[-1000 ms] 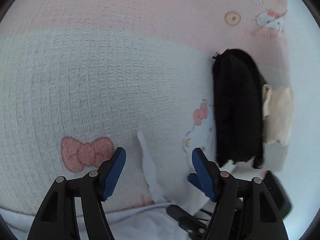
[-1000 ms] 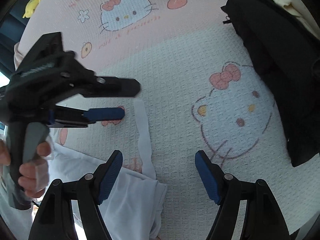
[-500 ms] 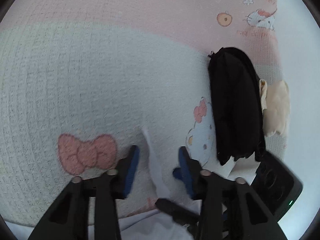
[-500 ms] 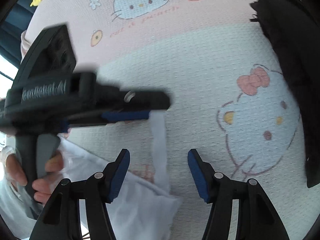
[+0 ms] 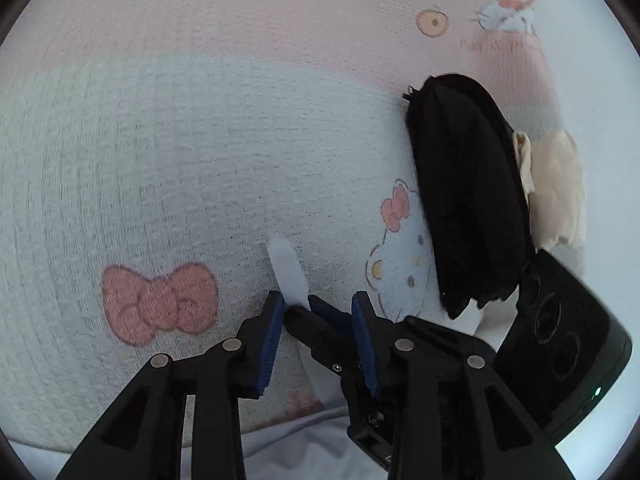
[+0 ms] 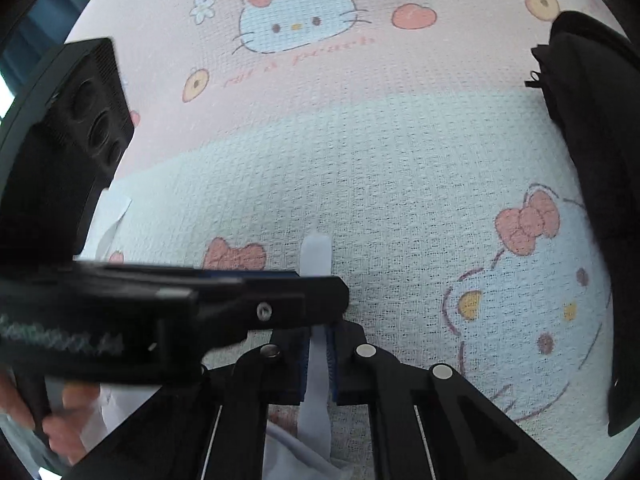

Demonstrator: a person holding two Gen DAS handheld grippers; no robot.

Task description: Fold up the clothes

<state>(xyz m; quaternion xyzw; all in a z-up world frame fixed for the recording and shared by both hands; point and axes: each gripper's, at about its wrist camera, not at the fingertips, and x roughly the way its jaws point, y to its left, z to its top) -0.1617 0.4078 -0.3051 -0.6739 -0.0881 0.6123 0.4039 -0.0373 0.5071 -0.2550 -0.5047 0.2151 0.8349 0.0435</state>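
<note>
While both grippers are crowded onto the same bit of cloth, the thing under everything is a waffle-knit blanket [image 6: 400, 184] with cartoon cat faces, pink bows and little fruit prints, pale blue-white in the middle and pink along the far band. I'll use the pink bow [image 5: 160, 304] as the landmark. Just right of that bow lies a narrow white strap [image 5: 289, 272], flat and smooth next to the bumpy knit, and it runs back toward the camera into a white garment [image 5: 288, 448] bunched at the near edge.

The right gripper [image 6: 318, 360] has its blue ridged pads pressed together on the strap, which you can see sandwiched between them. The left gripper [image 5: 318, 336] sits right of the bow too, coming across the strap from the side; its jaws are only a little apart, with one of the right gripper's fingers in the gap between them, so I can't tell if it's actually pinching cloth.

Well to the right of the bow, a folded black garment [image 5: 468, 208] lies in a long soft mound, with a cream cloth [image 5: 556, 188] tucked against its far side. Between the bow and the black pile the blanket is open, and beyond the bow too. Far left in the right wrist view there's a dark window strip [image 6: 48, 4] past the blanket's edge.
</note>
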